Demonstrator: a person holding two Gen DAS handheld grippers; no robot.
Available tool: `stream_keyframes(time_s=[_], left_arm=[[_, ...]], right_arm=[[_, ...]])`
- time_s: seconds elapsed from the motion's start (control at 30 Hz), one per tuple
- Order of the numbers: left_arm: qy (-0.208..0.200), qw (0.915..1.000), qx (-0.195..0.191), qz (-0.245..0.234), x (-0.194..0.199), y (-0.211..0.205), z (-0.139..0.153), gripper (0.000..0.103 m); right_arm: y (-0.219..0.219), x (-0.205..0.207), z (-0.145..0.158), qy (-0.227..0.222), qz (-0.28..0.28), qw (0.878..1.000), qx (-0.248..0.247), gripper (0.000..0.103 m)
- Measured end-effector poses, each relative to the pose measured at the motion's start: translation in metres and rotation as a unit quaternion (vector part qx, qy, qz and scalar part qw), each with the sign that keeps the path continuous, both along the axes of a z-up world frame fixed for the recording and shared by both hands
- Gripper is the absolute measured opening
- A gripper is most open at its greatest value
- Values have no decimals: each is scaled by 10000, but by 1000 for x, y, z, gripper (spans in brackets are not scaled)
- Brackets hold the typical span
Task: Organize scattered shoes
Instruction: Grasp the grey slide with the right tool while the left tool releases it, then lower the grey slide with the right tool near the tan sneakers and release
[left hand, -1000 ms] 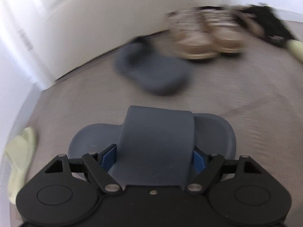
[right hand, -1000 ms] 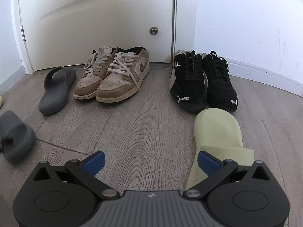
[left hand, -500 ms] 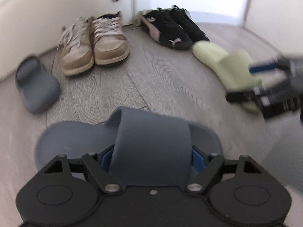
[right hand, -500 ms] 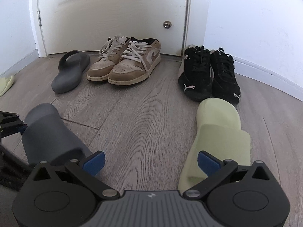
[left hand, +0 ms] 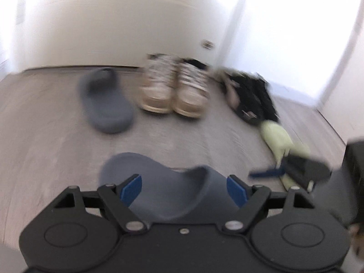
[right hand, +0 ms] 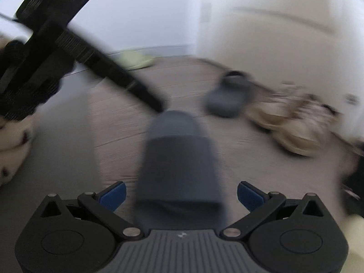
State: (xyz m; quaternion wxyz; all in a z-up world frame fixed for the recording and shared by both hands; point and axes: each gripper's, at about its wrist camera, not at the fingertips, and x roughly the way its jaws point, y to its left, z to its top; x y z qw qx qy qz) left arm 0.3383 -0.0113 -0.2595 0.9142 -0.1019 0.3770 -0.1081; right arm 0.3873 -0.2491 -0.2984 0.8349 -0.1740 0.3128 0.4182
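Observation:
Both views are motion-blurred. A grey slide [left hand: 159, 182] lies on the wood floor between the fingers of my left gripper [left hand: 184, 190], which is open; both blue pads show free of it. In the right wrist view the same grey slide [right hand: 179, 159] lies just ahead of my right gripper [right hand: 182, 195], which is also open and holds nothing. One left gripper finger [right hand: 127, 84] reaches in from the upper left to the slide's far end. The matching grey slide [left hand: 104, 104] rests by the door, beside tan sneakers [left hand: 173, 91].
Black sneakers [left hand: 250, 97] stand right of the tan pair, with a yellow-green slide [left hand: 279, 141] in front of them. My right gripper [left hand: 295, 170] shows at the right edge of the left view. A second yellow-green slide [right hand: 136, 59] lies by the far wall. The white door [left hand: 113, 22] is closed.
The left gripper has let go of the grey slide's strap; the slide now lies on the floor. The right gripper has swung left from the yellow-green slide to face the grey slide.

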Motion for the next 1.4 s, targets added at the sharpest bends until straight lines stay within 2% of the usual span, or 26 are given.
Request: stream_keyframes(time_s=[0.13, 0.2, 0.27, 0.4, 0.47, 0.53, 0.67, 0.73, 0.8, 0.9, 1.0, 1.07, 1.17, 1.23, 1.27, 1.3, 1.37, 1.4], left_arm=[[20, 10000, 43, 17, 1, 7, 2, 82], [69, 9999, -66, 31, 2, 7, -1, 82], [119, 9998, -177, 57, 3, 5, -5, 82], [159, 9998, -99, -23, 4, -5, -11, 82], [139, 9999, -68, -72, 2, -6, -11, 82], [150, 9997, -165, -48, 1, -4, -11, 82], [241, 9989, -395, 42, 1, 1, -17, 82], [268, 9986, -450, 71, 1, 2, -20, 82], [259, 9985, -478, 66, 1, 2, -20, 82], [170, 9984, -524, 94, -1, 5, -16, 82], [58, 9977, -614, 268, -4, 15, -11, 82], [-5, 9971, -614, 447, -6, 26, -7, 82], [-101, 9966, -548, 613, -9, 37, -1, 82], [-143, 9955, -552, 756, -11, 46, 0, 82], [-152, 9948, -573, 826, -12, 50, 0, 82], [-158, 9940, -599, 897, -12, 54, 0, 82], [-133, 9921, -712, 1023, -10, 62, -2, 82], [-118, 9910, -769, 1085, -10, 66, -3, 82]], right_arm=[[28, 8, -12, -113, 940, 9954, -163, 103], [43, 12, -19, -169, 1408, 9896, -243, 102], [46, 13, -19, -81, 1448, 9893, -180, 101], [44, 6, -20, -77, 1099, 9939, -73, 99], [38, -2, -20, -102, 416, 9991, -42, 99], [34, -6, -20, -96, -395, 9991, -89, 99], [36, -9, -16, 49, -1848, 9825, -205, 99], [45, -6, -14, 169, -2252, 9740, -202, 99], [56, 4, -12, 470, -2762, 9599, -135, 99], [68, 17, -12, 824, -3065, 9483, 43, 99], [86, 23, -13, 890, -3213, 9427, 149, 99], [88, 28, -11, 1000, -3186, 9421, 325, 99], [72, 22, -2, 1292, -2994, 9412, 883, 99], [58, 9, 2, 1271, -2818, 9461, 970, 99], [52, 3, 4, 1219, -2746, 9492, 938, 96], [48, -2, 4, 1192, -2654, 9524, 915, 83], [40, -9, 5, 1216, -2463, 9567, 966, 67], [37, -12, 5, 1244, -2463, 9557, 1023, 66]])
